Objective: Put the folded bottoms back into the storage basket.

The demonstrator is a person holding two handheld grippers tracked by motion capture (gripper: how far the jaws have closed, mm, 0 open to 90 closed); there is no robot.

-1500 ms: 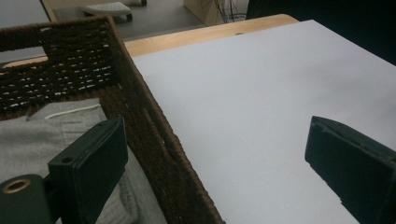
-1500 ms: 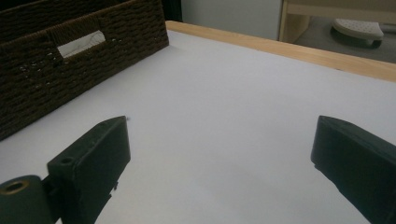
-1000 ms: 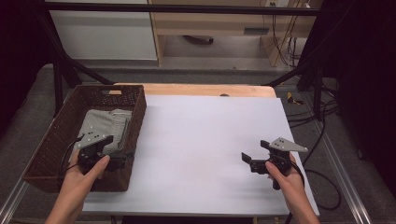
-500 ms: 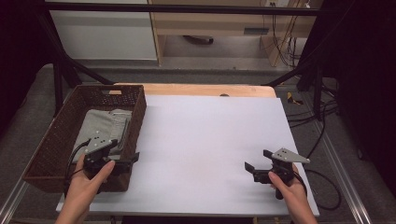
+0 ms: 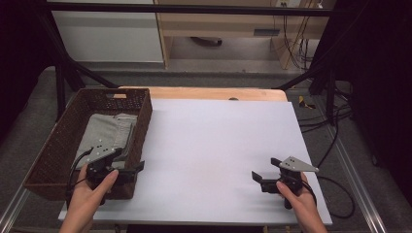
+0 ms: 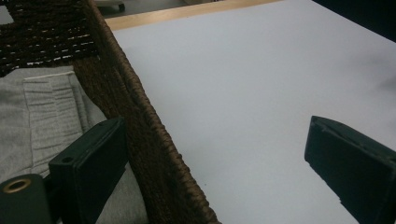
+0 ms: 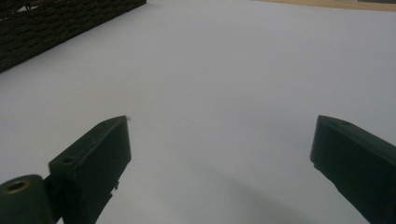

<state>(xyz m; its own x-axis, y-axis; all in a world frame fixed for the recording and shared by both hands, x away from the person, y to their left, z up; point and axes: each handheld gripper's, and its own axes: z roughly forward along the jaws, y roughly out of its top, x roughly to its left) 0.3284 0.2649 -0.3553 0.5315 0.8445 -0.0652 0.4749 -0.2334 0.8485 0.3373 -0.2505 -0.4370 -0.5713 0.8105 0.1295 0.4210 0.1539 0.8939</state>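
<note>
The left gripper (image 5: 127,167) hangs spread wide astride the basket (image 6: 140,135) wall, one jaw inside above the grey cloth (image 5: 108,133), whose near end the hand hides. The right gripper (image 5: 265,175), also agape, hovers over bare white table (image 5: 214,141).

Lighting is even and soft on the white counter (image 5: 218,145), with dark surroundings in the high view. Both gripper views are dim and grainy. Faint shadows fall beneath the black jaws, which are blurred.
</note>
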